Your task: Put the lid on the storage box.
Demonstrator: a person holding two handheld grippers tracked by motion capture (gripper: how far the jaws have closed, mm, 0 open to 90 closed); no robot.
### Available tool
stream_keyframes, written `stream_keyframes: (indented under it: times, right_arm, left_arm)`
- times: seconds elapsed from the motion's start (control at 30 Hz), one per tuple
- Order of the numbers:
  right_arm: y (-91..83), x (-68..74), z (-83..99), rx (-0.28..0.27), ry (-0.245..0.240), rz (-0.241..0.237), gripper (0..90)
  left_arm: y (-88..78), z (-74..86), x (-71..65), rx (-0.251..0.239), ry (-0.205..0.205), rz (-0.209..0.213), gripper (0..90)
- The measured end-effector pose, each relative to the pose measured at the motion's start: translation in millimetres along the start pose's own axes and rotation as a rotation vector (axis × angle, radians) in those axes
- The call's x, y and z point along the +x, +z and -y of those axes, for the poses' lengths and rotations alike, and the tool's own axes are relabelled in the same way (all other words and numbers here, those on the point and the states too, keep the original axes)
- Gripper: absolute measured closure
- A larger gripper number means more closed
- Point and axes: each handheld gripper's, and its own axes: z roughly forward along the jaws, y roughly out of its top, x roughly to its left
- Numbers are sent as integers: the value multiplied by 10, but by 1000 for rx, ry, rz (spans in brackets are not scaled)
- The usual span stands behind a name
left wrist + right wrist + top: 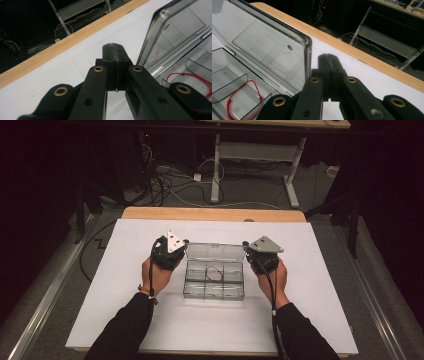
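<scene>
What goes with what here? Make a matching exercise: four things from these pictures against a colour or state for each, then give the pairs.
Things:
1. lid
2. cord
3. left gripper
4. table edge

Colour or state:
A. red, lying in a compartment
B. bare wood
C. clear, standing open
D. black jaws shut, holding nothing

Pairs: 1-C, 2-A, 3-D, 4-B

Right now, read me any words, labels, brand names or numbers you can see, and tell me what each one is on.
None can be read.
Clear plastic box: no label or print on its walls or its raised lid.
Red string in the box: no tag.
Left gripper and right gripper: plain black, jaws shut, no marking.
White table cover: blank.
</scene>
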Motion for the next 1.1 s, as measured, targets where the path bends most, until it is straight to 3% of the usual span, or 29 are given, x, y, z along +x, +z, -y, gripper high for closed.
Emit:
stream_keyframes:
  times: [0.47, 0.63, 0.77, 1.1]
  right_arm:
    - [-24, 14, 23, -2, -7, -5, 900]
    - [-36, 23, 36, -4, -5, -20, 900]
    - [-50, 47, 52, -10, -19, -2, 900]
    - [-84, 69, 100, -20, -4, -18, 900]
  left_arm:
    - [-20, 30, -27, -2, 5, -3, 871]
    - [-23, 20, -68, 16, 35, -20, 864]
    - [-29, 30, -69, 15, 32, -16, 862]
    - [-57, 68, -99, 10, 32, -17, 860]
